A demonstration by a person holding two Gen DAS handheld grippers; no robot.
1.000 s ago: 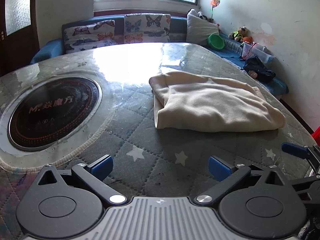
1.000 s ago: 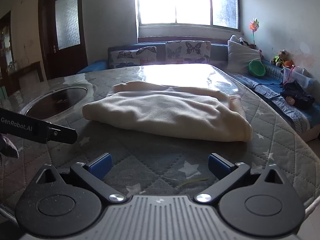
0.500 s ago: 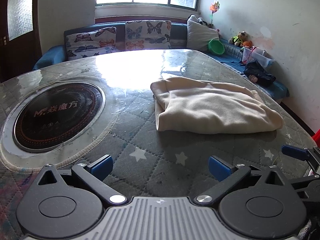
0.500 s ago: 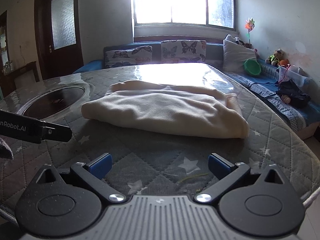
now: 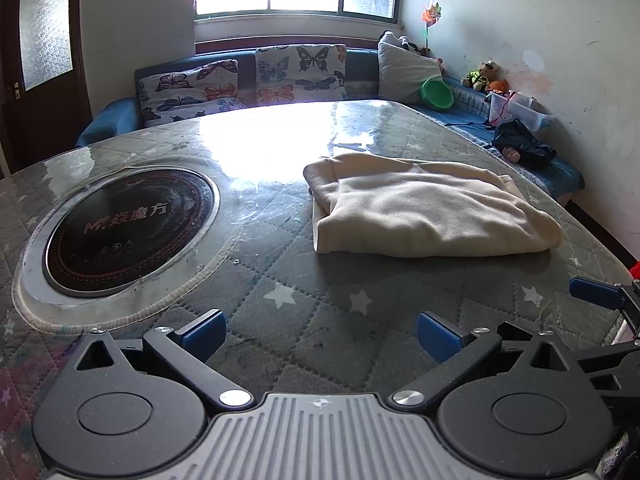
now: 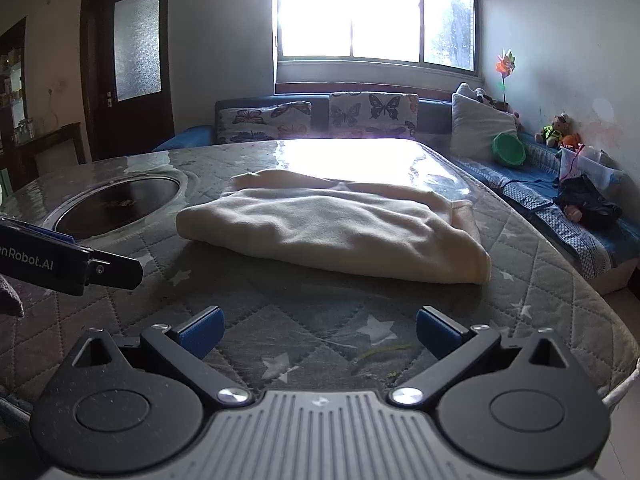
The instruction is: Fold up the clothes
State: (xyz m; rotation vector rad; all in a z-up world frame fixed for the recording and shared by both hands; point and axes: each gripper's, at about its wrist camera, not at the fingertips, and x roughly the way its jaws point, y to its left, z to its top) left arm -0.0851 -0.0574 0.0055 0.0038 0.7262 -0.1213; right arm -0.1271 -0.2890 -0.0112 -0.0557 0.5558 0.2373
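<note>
**Both grippers spread and empty, folded cloth lying ahead on the table**

Left gripper [image 5: 320, 334] is released, blue pads wide apart, nothing between them – it hovers over bare quilted table cover [image 5: 280, 276]. Right gripper [image 6: 318, 330] is likewise spread, holding nothing, near the table's front rim.

The cream folded garment [image 5: 424, 212] lies flat on the right half of the table, well apart from both grippers. In the left wrist view its long axis runs left-right, slightly angled away; the thick folded end points toward the round black cooktop inset [image 5: 128, 232], the other end toward the table's right edge. In the right wrist view the garment [image 6: 332, 232] spans most of the middle, its right corner close to the curved table edge.

Open cover lies between grippers and cloth – free strip along the near side. Glossy bare surface sits behind the garment toward the butterfly cushions [image 5: 240, 84]. A gap separates cloth and cooktop. A sofa bench [image 6: 560, 204] runs just beyond the right edge.
</note>
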